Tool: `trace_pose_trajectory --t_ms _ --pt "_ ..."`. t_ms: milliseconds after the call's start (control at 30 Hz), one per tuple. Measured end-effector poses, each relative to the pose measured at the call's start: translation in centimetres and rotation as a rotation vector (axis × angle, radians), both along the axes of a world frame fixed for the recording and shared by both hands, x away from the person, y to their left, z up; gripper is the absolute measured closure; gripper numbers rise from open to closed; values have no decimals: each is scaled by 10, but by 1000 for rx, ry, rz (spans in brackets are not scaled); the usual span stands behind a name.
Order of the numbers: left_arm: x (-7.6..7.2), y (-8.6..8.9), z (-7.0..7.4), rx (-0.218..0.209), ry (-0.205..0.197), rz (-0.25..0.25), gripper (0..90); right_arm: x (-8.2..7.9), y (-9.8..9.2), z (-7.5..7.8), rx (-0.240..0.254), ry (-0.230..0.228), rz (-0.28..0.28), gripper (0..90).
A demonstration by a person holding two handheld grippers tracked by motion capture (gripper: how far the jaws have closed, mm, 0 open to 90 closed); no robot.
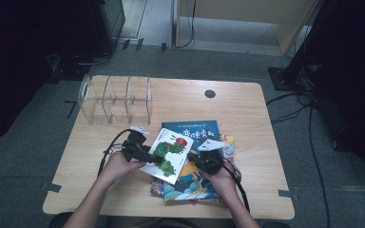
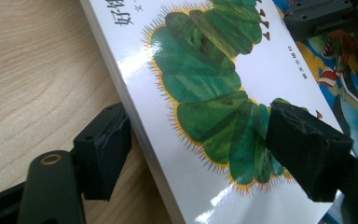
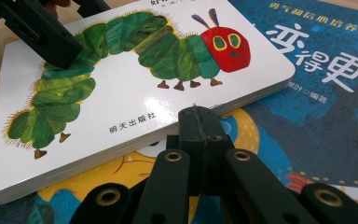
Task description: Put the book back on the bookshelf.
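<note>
— On top of the book pile [image 1: 197,183] lies the caterpillar book [image 1: 169,153]. Who holds it?
— The left gripper [image 1: 148,158] pinches its edge. The right gripper [image 1: 204,160] is clenched tight, holding nothing.

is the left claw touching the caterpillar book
Touching: in the left gripper view the left claw straddles the caterpillar book, one jaw on its cover, the other under its edge.

The white caterpillar book [image 3: 135,98] carries small black print, 明天出版社, on its cover just below the caterpillar's middle legs. The dark blue book [image 3: 326,84] lying under it, past the caterpillar's red head, shows large white characters 变得更. Its line of yellow characters along the top is cut off.
</note>
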State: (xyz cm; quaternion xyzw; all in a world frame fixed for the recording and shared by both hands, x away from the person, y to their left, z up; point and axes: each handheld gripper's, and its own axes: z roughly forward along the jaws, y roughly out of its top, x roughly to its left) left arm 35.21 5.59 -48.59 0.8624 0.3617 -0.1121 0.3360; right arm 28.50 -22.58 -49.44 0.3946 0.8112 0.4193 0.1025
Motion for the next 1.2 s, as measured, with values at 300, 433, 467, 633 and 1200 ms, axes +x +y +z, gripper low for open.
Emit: trace_pose_trajectory --t_ms 300,433,467,633,1200 --pt "3 -8 5 49 46 9 180 1 4 0 -1 6 -5 900" --pt "1 -5 14 82 12 11 195 0 9 0 -6 0 19 900" --pt "0 -3 17 82 12 22 209 0 10 0 -5 1 24 900" --pt "1 2 25 49 42 20 316 1 14 0 18 20 42 900" --pt "19 -20 81 121 155 -89 731 -2 26 1 -29 -42 136 755"
